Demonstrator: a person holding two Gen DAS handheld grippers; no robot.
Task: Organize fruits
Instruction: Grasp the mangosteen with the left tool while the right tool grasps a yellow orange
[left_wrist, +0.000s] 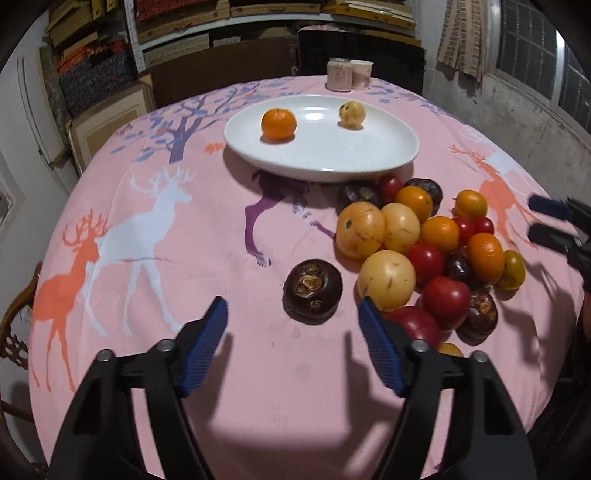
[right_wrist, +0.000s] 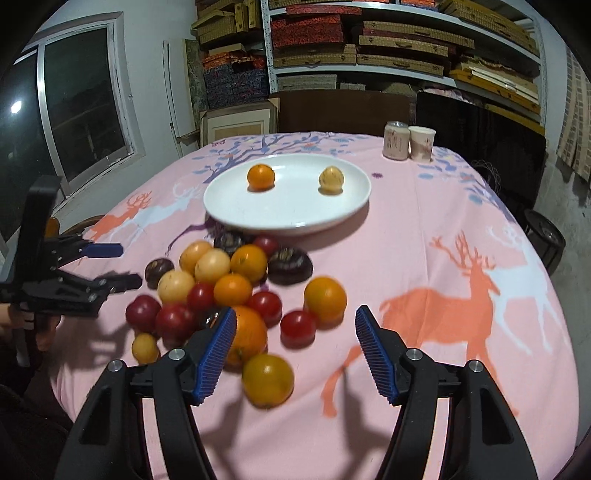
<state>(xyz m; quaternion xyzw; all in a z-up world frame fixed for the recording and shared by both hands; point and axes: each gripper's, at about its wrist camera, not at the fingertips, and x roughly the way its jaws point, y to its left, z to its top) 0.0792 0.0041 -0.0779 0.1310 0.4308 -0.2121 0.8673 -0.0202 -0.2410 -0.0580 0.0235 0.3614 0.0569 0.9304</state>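
both grippers are over the pink deer tablecloth (left_wrist: 192, 266) and neither is carrying anything. the left gripper (left_wrist: 291, 314) has its blue pads spread apart with only cloth between them, and a dark mangosteen (left_wrist: 312, 291) sits loose just beyond the gap, on the near side of the white plate (left_wrist: 325, 162). the right gripper (right_wrist: 295, 323) is parted too, nothing pinched; a red tomato (right_wrist: 297, 328) and a blurred yellow-orange fruit (right_wrist: 268, 380) lie on the cloth between and below its fingers, not touched by the pads.

up on the plate, two fruits already: a small orange (left_wrist: 279, 124) on its left part and a pale yellow fruit (left_wrist: 352, 115) on its right part, well apart from each other. the rest of the fruit pile (left_wrist: 424, 251) is bunched on the cloth right at the near edge of the plate, spreading toward the camera: oranges, pale yellow ones, red tomatoes, dark mangosteens, all touching in a heap. behind the plate, at the far edge of the table, stand a can (right_wrist: 396, 145) and a paper cup (right_wrist: 421, 144) side by side.
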